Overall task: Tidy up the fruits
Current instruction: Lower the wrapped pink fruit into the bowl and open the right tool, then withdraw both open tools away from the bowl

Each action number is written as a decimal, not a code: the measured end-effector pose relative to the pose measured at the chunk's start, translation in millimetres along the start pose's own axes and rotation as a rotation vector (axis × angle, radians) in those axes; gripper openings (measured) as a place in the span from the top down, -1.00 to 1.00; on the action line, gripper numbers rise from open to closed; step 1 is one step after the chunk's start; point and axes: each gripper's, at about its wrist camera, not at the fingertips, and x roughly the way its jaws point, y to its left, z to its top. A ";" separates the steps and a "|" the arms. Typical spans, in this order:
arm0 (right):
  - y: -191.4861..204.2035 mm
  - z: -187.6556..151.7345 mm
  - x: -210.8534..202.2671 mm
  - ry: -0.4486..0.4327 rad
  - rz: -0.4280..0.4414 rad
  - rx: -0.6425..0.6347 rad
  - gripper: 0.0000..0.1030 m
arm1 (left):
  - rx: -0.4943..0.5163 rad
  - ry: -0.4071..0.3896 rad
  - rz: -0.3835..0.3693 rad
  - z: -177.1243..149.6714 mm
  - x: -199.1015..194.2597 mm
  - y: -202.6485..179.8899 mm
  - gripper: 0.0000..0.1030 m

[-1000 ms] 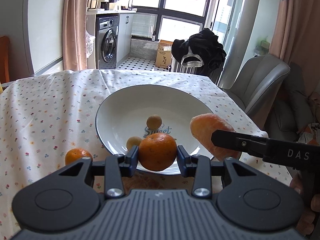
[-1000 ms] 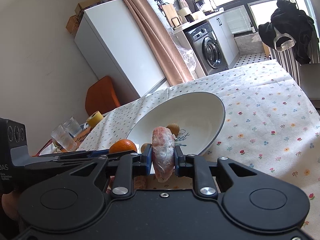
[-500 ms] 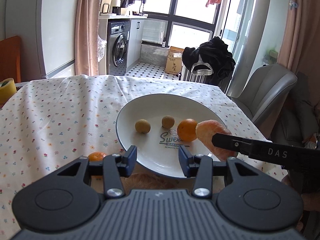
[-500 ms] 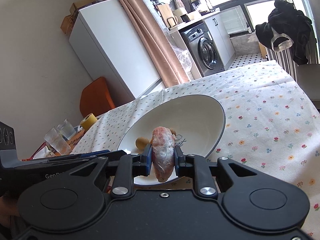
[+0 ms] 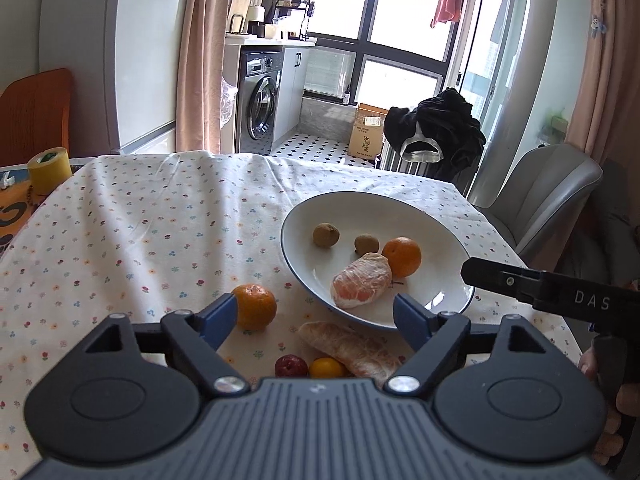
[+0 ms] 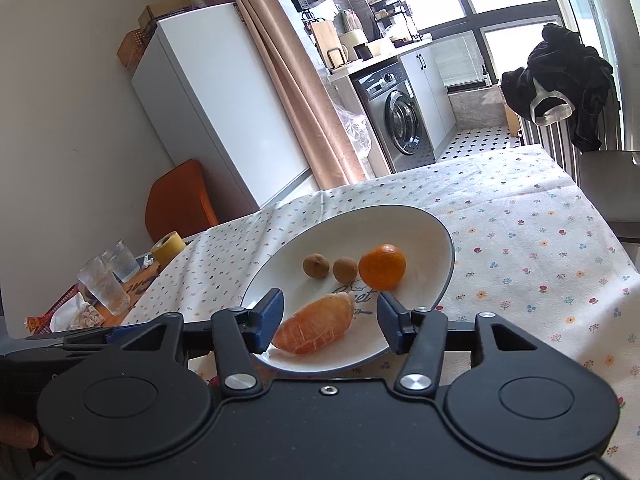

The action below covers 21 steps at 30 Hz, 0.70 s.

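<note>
A white bowl (image 5: 448,216) (image 6: 436,236) on the flowered cloth holds two small brown fruits (image 5: 326,235) (image 6: 316,265), a mandarin (image 5: 401,256) (image 6: 382,266) and a peeled citrus piece (image 5: 362,280) (image 6: 314,329). My right gripper (image 6: 330,320) hangs over the bowl's near side, its jaws opening; the peeled piece lies in the bowl below them, free of the pads. My left gripper (image 5: 314,316) is back from the bowl, jaws opening and empty. On the cloth in front of it lie another mandarin (image 5: 255,306), a second peeled piece (image 5: 352,348), a red fruit (image 5: 291,366) and a yellow fruit (image 5: 327,367).
A yellow tape roll (image 5: 49,170) and glasses (image 6: 105,286) stand at the table's left end. A grey chair (image 5: 540,192) is at the right side, an orange chair (image 6: 178,200) at the far left. A hand (image 5: 616,400) holds the right gripper's body.
The left gripper let the mandarin go into the bowl, opened wide and drew back and up. The right gripper opened and the peeled piece dropped into the bowl.
</note>
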 end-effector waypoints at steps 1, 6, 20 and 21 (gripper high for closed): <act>1.6 -0.5 -1.8 0.001 -0.001 -0.001 -0.10 | -0.007 -0.002 0.001 -0.6 -2.0 1.9 -0.68; 15.9 -2.7 -13.1 -0.016 -0.037 -0.045 -0.43 | -0.044 0.000 0.006 -5.3 -13.3 10.8 -0.74; 32.6 -8.0 -43.5 -0.056 -0.047 -0.054 -1.00 | -0.105 -0.046 0.020 -17.1 -47.7 27.7 -0.99; 33.9 -8.7 -46.0 -0.063 -0.046 -0.054 -1.00 | -0.104 -0.050 0.019 -18.1 -50.0 28.4 -1.00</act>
